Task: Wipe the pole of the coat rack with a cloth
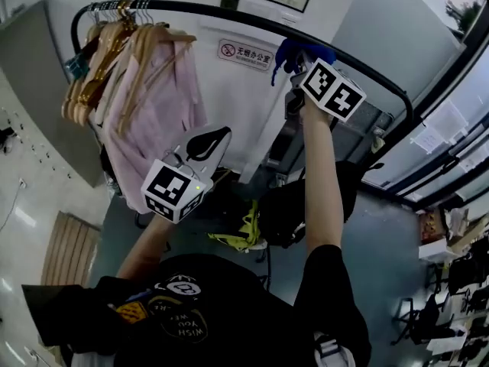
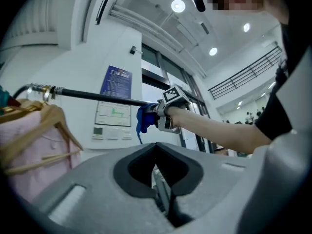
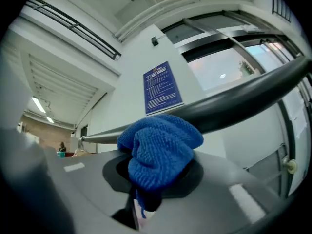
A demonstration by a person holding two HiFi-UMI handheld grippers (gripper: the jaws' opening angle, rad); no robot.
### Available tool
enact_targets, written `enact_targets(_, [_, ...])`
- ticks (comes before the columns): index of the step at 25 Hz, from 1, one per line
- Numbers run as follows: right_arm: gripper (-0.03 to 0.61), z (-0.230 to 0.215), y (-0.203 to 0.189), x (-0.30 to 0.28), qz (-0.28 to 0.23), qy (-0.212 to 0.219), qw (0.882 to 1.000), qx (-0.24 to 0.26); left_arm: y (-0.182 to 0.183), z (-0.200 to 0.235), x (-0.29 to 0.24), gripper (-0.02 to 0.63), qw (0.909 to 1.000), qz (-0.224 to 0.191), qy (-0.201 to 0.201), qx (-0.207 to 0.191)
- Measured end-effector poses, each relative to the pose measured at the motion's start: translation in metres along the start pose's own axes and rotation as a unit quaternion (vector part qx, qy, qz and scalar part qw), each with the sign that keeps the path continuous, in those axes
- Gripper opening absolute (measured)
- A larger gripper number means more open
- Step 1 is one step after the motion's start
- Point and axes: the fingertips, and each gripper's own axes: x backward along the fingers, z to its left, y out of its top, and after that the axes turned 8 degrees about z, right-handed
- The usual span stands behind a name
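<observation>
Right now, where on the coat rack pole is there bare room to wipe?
The black metal pole is bare between the wooden hangers and the blue knitted cloth, and from that cloth to the right bend. The left end is crowded with pink garments.

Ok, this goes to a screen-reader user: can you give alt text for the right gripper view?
The right tool grips a bunched blue cloth held up against a dark pole that crosses the picture. Behind is a white wall with a blue poster.
</observation>
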Motion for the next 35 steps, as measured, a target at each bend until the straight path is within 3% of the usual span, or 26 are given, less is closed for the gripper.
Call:
enact_targets(4, [0.080,0.123,-0.021,-0.070,0.017,0.099,0.995,0.024,-0.016,0.061,0.065,0.003,0.9949,0.011,0.099,0.017])
enact_targets(7, [0.080,0.203,-0.035,-0.108,0.033,0.162,0.986,0.029,-0.020,0.089,0.103,0.003,0.9881,0.021,0.152,0.015])
enact_targets(11, [0.080,0.268,-0.046,-0.135,0.058,0.212,0.975,-0.015,-0.019,0.107,0.137,0.003,0.9806,0.021,0.194,0.014])
enact_targets(14, [0.083,0.283,-0.048,-0.137,0.045,0.219,0.975,0.016,-0.020,0.112,0.146,0.003,0.9791,0.020,0.202,0.015])
enact_targets(19, [0.084,0.218,-0.037,-0.105,0.017,0.183,0.982,0.039,-0.020,0.111,0.117,0.003,0.9884,0.014,0.150,0.021])
enact_targets(24, [0.084,0.071,-0.012,-0.028,-0.010,0.056,0.997,0.044,-0.013,0.068,0.034,0.003,0.9996,0.008,0.022,0.013])
enact_targets(28, [0.084,-0.050,0.009,0.040,-0.007,-0.048,0.998,0.043,-0.006,0.012,-0.023,0.003,0.9972,0.001,-0.074,0.011])
enact_targets(32, [0.084,-0.158,0.025,0.109,-0.009,-0.164,0.986,0.026,-0.007,-0.035,-0.053,0.003,0.9899,0.001,-0.140,0.023])
enact_targets(35, [0.084,-0.199,0.031,0.135,-0.008,-0.198,0.980,0.014,-0.011,-0.051,-0.062,0.003,0.9859,0.005,-0.165,0.027])
